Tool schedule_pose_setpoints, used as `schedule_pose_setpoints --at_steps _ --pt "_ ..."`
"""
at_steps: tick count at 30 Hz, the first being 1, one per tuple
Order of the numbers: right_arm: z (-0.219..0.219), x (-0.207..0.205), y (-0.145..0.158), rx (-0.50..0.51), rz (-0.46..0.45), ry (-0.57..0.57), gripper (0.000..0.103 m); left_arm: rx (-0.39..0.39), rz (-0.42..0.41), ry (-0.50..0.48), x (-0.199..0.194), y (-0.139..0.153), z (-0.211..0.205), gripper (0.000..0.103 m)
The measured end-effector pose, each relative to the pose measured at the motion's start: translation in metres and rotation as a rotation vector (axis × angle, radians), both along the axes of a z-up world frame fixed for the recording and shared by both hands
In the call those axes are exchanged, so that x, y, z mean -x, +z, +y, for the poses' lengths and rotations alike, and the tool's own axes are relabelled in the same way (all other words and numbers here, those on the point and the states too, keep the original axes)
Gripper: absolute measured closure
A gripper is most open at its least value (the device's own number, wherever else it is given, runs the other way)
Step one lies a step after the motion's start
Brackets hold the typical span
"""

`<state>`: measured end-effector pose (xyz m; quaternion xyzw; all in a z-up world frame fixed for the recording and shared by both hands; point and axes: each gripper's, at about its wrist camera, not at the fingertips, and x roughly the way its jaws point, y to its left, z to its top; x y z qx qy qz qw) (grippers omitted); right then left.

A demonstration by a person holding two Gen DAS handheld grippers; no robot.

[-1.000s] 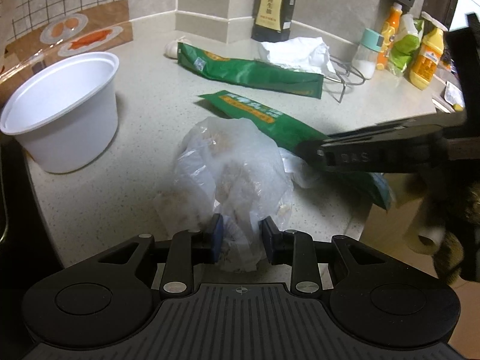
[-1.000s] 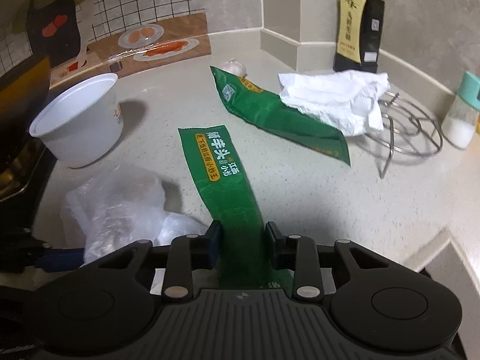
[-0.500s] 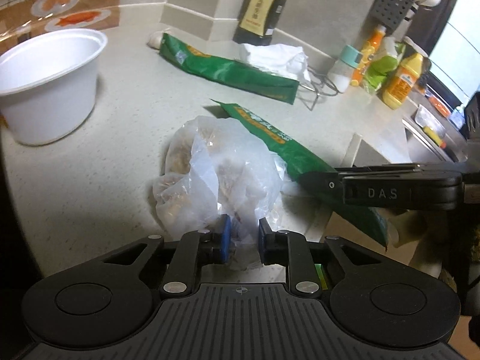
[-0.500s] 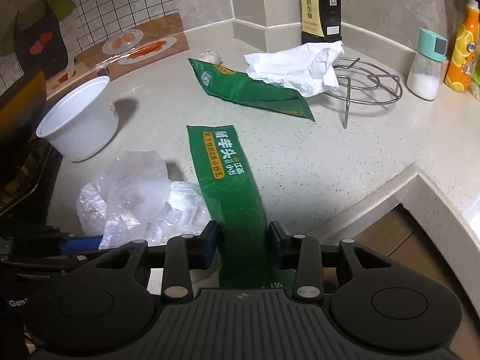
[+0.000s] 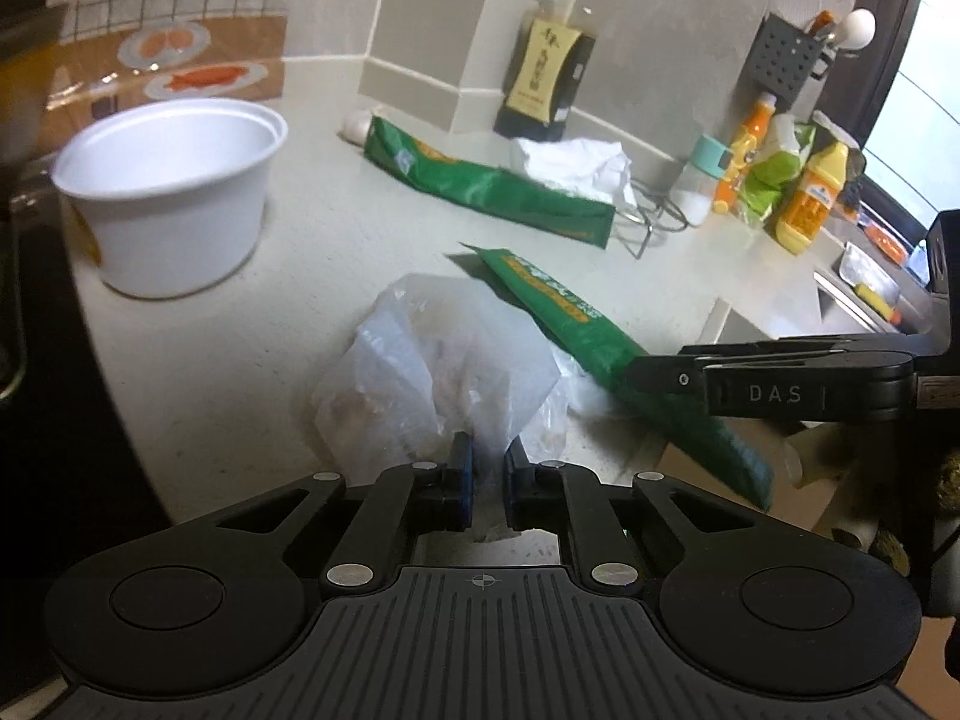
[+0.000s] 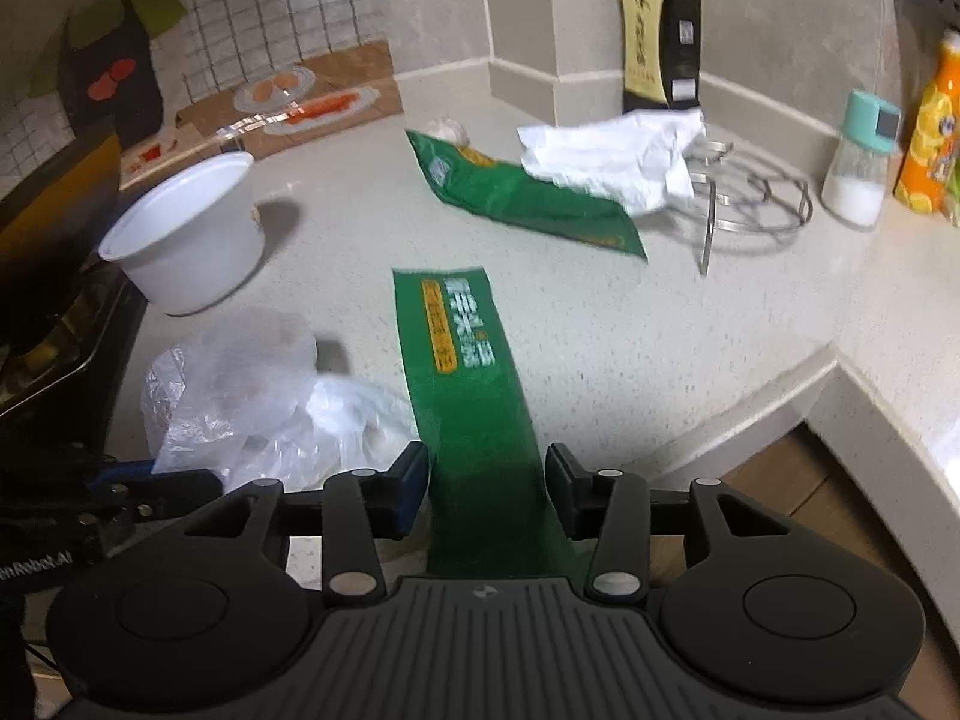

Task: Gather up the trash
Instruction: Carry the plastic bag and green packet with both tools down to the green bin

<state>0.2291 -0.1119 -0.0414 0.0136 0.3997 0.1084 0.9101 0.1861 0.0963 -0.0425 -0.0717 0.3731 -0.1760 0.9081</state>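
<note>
As our left gripper [image 5: 487,461] finishes closing, its two blue-padded fingers now stand very narrow and pinch a fold of the clear plastic bag [image 5: 441,369], which sits crumpled on the pale counter [image 5: 300,312] right in front of us. A second ago those jaws stood wide on either side of the bag; half a second ago they were halfway in. We judge that the bag is now caught and ready to be lifted away as trash.

Our right gripper [image 6: 487,474] has just been opening. Its jaws stand moderately wide, with the near end of a long green snack wrapper [image 6: 465,384] lying between them. The pads sit just beside the wrapper's edges, with a sliver of gap on each side, so we read this as no grip. A second ago the pads were closer in against the wrapper. The wrapper's far end rests flat on the counter, and its near end hangs over the counter's edge.

Compared with a second ago, the left view has swung so that the white foam bowl [image 5: 174,204] sits further off to the left, and more of the bottles at the far right shows.

Other trash waits further back: a second green wrapper [image 6: 522,201] and a crumpled white paper towel [image 6: 618,159] touching its far end, beside a wire rack [image 6: 750,204].
</note>
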Motion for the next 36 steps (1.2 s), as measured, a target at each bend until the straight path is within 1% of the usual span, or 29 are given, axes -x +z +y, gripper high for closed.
schedule_pose_setpoints --at_steps 1,3,8,14,15,16,19,20,23,29,33,36 --pt "0.0 0.001 0.002 0.004 -0.014 0.004 0.053 0.003 -0.007 0.006 0.003 0.003 0.003 0.09" --pt "0.001 0.001 0.006 0.012 -0.035 0.015 0.048 0.014 -0.019 0.015 0.008 0.008 0.006 0.09" --pt "0.013 -0.01 0.002 0.033 -0.024 0.048 0.047 0.024 -0.043 0.029 0.017 0.02 0.013 0.09" --pt "0.034 -0.012 -0.013 0.108 -0.005 0.071 0.047 0.023 -0.04 0.028 0.022 0.021 0.02 0.091" --pt "0.036 -0.01 -0.013 0.111 -0.008 0.071 0.05 0.025 -0.041 0.024 0.022 0.021 0.02 0.091" --pt "0.036 -0.008 -0.011 0.11 -0.006 0.069 0.063 0.027 -0.043 0.018 0.022 0.022 0.021 0.091" --pt "0.027 -0.002 -0.004 0.045 0.007 0.043 0.075 0.036 -0.054 -0.017 0.021 0.025 0.017 0.091" --pt "0.021 0.001 0.0 0.018 0.008 0.025 0.08 0.038 -0.058 -0.033 0.02 0.027 0.014 0.091" --pt "0.001 0.015 0.013 -0.055 -0.006 -0.041 0.081 0.037 -0.076 -0.1 0.019 0.033 0.001 0.091" --pt "-0.039 0.058 0.033 -0.087 -0.076 -0.207 0.082 0.02 -0.103 -0.259 0.023 0.042 -0.034 0.091" --pt "-0.072 0.088 0.031 -0.09 -0.09 -0.379 0.082 0.015 -0.11 -0.37 0.03 0.042 -0.058 0.091" --pt "-0.098 0.114 0.019 -0.081 -0.053 -0.526 0.082 0.012 -0.096 -0.449 0.031 0.038 -0.075 0.091"
